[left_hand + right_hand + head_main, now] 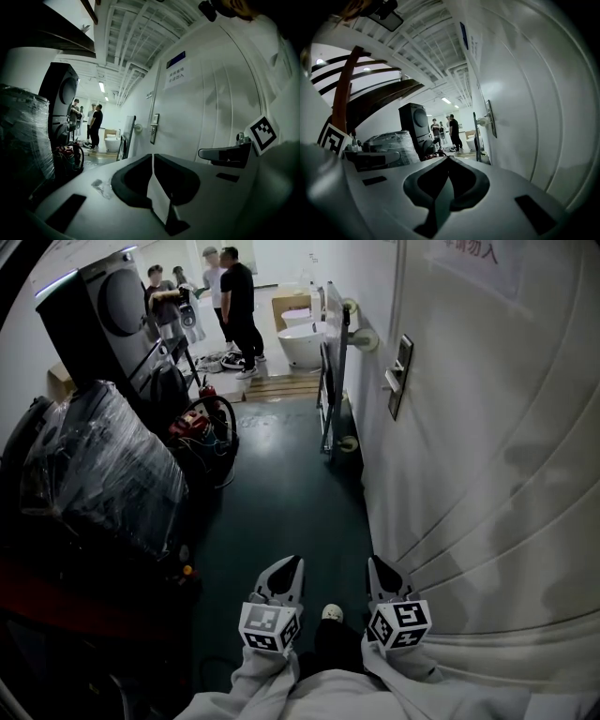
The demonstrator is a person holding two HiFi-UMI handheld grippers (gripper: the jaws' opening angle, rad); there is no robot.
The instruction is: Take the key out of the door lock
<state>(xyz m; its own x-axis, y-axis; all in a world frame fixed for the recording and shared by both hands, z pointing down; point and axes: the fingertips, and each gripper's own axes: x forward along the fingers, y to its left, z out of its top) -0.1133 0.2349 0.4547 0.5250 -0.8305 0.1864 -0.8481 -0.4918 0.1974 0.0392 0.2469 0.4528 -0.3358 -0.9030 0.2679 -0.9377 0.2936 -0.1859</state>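
The white door [487, 456] fills the right side of the head view. Its lock plate [400, 374] with a lever handle [391, 382] is well ahead of me, and it also shows as the lock plate [153, 127] and the lock plate [491, 119] in the two gripper views. No key can be made out at this distance. Low and close to my body, my left gripper [284, 576] and right gripper [384, 577] hang side by side and point forward. The left gripper [152, 161] is shut on nothing. The right gripper [448, 164] also has its jaws together with nothing between them.
A plastic-wrapped bundle [98, 465] and a tall black machine [103, 315] line the left of the dark green floor [281, 493]. A red tool with cables [199, 423] lies beyond. A metal frame [330, 371] leans by the door. Several people [234, 306] stand far off near white tubs [305, 341].
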